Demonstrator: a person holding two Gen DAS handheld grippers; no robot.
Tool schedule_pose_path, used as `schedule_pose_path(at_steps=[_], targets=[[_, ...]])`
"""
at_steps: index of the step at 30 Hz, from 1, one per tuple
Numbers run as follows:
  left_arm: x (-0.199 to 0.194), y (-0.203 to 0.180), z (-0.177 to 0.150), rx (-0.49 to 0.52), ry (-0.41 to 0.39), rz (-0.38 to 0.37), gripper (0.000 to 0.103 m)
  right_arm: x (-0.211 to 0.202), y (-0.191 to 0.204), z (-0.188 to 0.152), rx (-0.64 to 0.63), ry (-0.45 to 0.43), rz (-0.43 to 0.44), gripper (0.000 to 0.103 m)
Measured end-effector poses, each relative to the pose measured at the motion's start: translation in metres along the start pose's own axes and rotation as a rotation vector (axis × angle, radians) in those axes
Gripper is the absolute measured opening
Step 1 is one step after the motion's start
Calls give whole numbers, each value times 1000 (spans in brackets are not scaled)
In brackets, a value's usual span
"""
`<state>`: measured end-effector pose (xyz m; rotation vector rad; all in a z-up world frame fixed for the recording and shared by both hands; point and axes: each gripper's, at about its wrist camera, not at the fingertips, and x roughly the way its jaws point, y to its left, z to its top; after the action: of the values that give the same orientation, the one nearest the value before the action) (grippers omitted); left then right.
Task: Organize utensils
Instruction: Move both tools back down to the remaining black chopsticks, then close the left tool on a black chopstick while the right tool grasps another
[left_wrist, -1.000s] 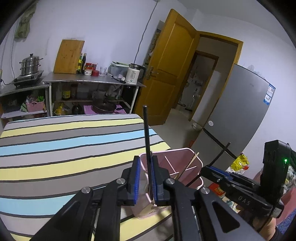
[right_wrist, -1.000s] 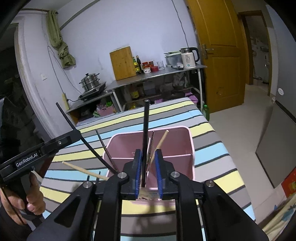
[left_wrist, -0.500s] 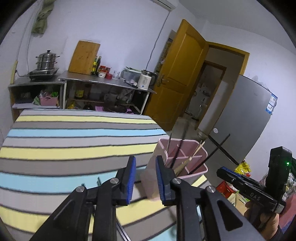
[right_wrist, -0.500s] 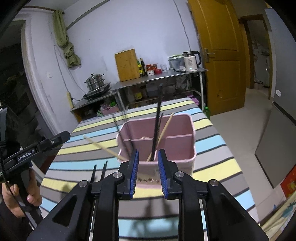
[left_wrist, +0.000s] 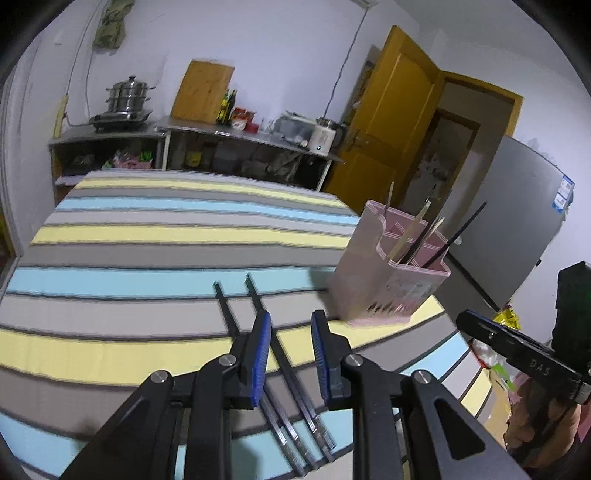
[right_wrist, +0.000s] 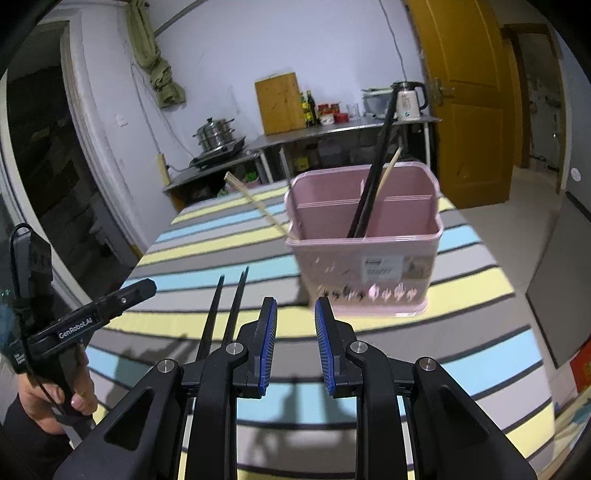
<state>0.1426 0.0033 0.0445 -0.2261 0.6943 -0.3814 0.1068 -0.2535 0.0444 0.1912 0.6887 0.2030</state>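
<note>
1. Both the left gripper (left_wrist: 289, 350) and the right gripper (right_wrist: 295, 343) are held spread, nothing pinched.
2. Two black chopsticks (left_wrist: 240, 306) are left lying on the striped cloth (left_wrist: 147, 258), beside the pink plastic holder (right_wrist: 364, 236).
3. Pretty sure they get picked up next, probably one at a time.

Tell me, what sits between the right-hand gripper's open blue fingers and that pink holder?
Only bare striped tablecloth, as the right wrist view shows. The right gripper is open and empty, short of the pink holder; the two black chopsticks lie off to its left.
</note>
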Motion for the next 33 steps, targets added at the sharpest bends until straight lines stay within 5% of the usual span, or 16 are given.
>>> schedule_pose_path(at_steps=[20, 33], targets=[[76, 36, -39, -99, 185, 137, 22, 63, 32, -35, -79, 159, 50, 22], [86, 19, -38, 37, 186, 245, 21, 87, 42, -37, -86, 195, 64, 22]])
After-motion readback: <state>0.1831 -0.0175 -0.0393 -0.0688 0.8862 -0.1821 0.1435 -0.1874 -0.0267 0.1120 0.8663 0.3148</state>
